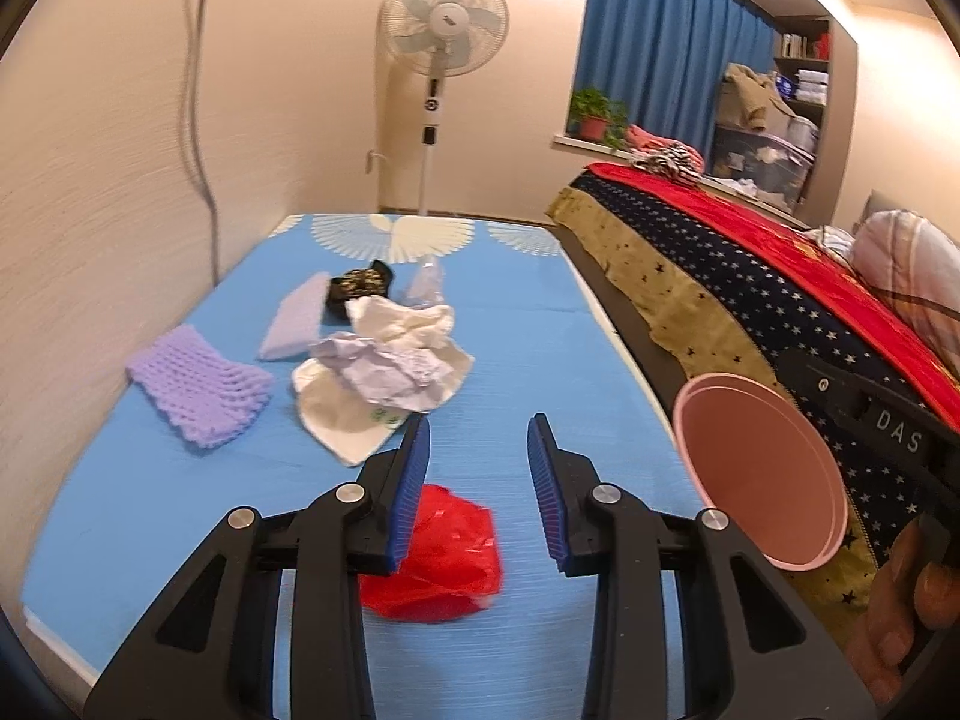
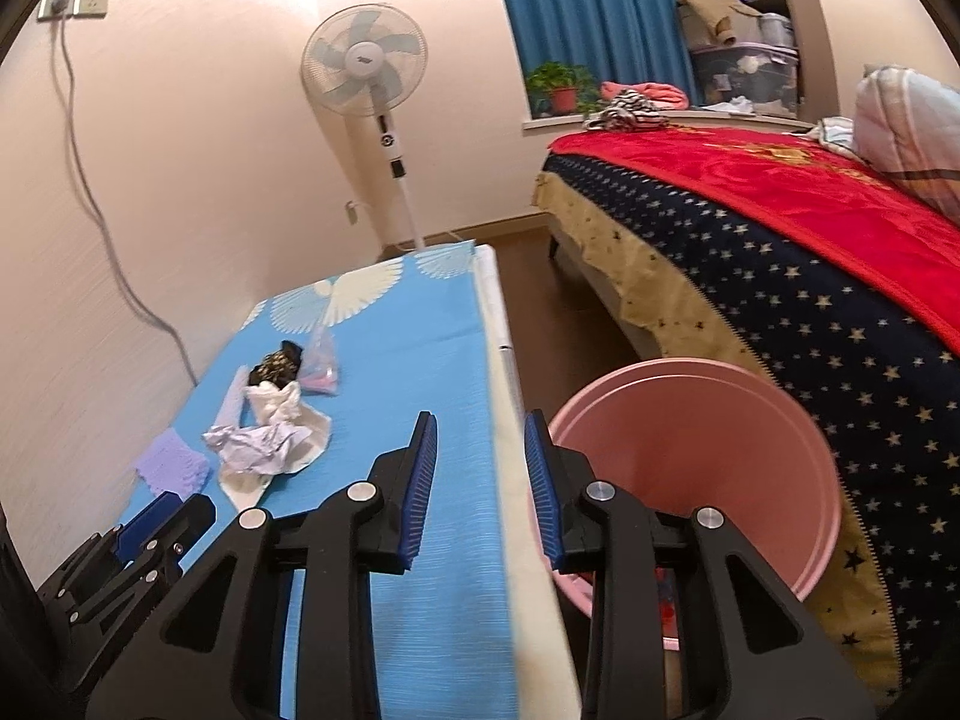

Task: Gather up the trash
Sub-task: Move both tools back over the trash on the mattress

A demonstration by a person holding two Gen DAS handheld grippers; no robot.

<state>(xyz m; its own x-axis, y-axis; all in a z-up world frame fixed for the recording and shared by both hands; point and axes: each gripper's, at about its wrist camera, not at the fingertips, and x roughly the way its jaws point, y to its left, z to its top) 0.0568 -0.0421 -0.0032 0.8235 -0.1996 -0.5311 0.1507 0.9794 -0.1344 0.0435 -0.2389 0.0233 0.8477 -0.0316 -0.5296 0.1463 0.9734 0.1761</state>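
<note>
Red crinkled plastic, a bag (image 1: pixel 438 552), is lying on the blue cloth of the table (image 1: pixel 540 312) just below and between the tips of our left claw (image 1: pixel 478 438), and we are judging it the next piece to collect. Both claws are standing partly spread with nothing between their ribbed blue pads; the right claw (image 2: pixel 480 438) is hanging over the table's edge, the smooth round pink bin (image 2: pixel 690 450) just to its right.

Ahead of the left claw and a little to its left, a heap is waiting: crumpled pale paper (image 1: pixel 384 366) on a limp white wrapper (image 1: pixel 354 414), a soft knitted lilac net (image 1: pixel 201 396) further left, a flat lilac pad (image 1: pixel 297 318), a dark patterned packet (image 1: pixel 360 288) and a clear film bag (image 1: pixel 427 285) beyond.

We are between pickups, we think. Next we are needing to dip the left claw onto the red bag, pinch its loose folds, then carry it right to the bin. Thin plastic may slip.
</note>
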